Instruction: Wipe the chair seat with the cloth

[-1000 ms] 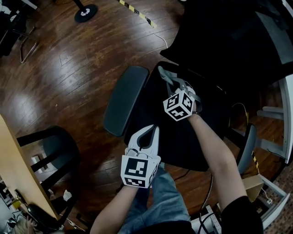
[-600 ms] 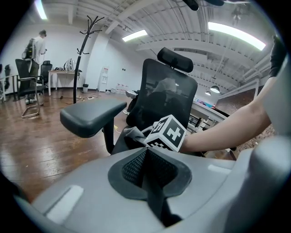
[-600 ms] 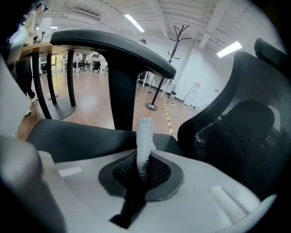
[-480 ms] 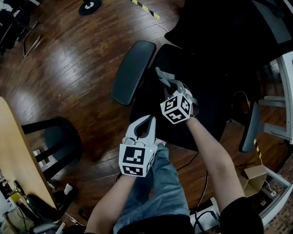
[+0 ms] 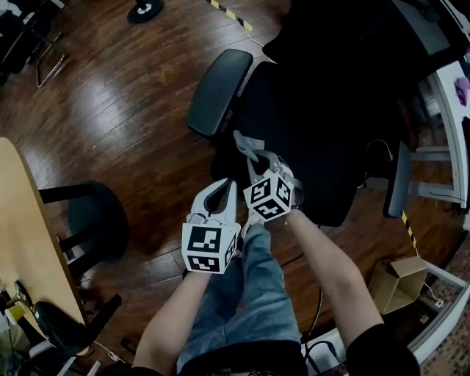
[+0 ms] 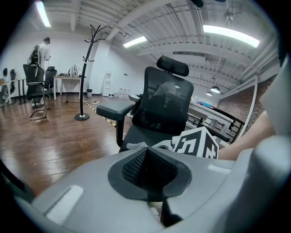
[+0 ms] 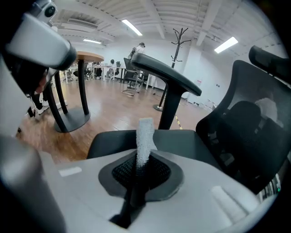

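No readable text, brand or number anywhere in my views. Closest thing is the black-and-white square markers on the cube (image 5: 209, 250) of my left gripper (image 5: 228, 183) and on the cube (image 5: 269, 198) of my right gripper (image 5: 252, 154). They're coded patterns, no letters or digits. The left gripper view shows the right one's marker face too, same story. The yellow-black striped tape (image 5: 233, 16) on the floor, top of head view, is stripes only, no wording. On the cardboard box (image 5: 396, 283), lower right, I can make out no print.

Cloth (image 7: 145, 133) white, seat (image 5: 323, 139) blk, floor (image 5: 132, 95) brown wood.
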`<state>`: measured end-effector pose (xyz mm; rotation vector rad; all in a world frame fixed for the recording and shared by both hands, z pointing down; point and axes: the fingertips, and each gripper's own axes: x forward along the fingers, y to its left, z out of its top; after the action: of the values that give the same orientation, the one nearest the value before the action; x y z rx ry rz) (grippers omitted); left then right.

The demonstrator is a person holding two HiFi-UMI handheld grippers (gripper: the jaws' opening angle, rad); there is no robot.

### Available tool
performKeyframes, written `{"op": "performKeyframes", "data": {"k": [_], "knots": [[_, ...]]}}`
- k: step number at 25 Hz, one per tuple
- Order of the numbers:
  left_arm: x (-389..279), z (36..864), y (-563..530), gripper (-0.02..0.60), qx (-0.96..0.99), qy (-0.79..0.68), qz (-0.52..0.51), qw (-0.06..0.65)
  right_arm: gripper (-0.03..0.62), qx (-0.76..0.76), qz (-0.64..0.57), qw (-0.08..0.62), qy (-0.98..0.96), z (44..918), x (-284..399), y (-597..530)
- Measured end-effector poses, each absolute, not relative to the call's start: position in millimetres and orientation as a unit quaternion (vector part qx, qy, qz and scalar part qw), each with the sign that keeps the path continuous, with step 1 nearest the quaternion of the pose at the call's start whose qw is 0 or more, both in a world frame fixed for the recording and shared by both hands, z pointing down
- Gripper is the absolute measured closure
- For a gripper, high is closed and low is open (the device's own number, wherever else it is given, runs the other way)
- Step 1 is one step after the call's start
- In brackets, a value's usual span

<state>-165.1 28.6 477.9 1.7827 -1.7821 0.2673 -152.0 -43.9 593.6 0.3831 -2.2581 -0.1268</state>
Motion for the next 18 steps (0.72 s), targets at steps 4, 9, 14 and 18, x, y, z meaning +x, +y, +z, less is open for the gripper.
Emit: {"op": "performKeyframes", "data": {"k": [4, 9, 14, 18], "knots": [[-167, 478, 54, 0.577, 0.667, -0.676, 0.103, 0.297, 0.585, 0.143, -0.044, 0.405, -0.902, 591, -154, -6], [-171, 481, 81, 0.577, 0.660, -0.681, 0.106, 0.301, 0.585, 0.131, -0.032, 0.397, -0.908, 589, -160, 37], [-174, 482, 88, 0.577, 0.654, -0.686, 0.105, 0.300, 0.585, 0.120, -0.017, 0.386, -0.914, 586, -163, 71], [-175, 482, 87, 0.577, 0.653, -0.689, 0.101, 0.298, 0.585, 0.119, -0.011, 0.382, -0.917, 586, -165, 79]]}}
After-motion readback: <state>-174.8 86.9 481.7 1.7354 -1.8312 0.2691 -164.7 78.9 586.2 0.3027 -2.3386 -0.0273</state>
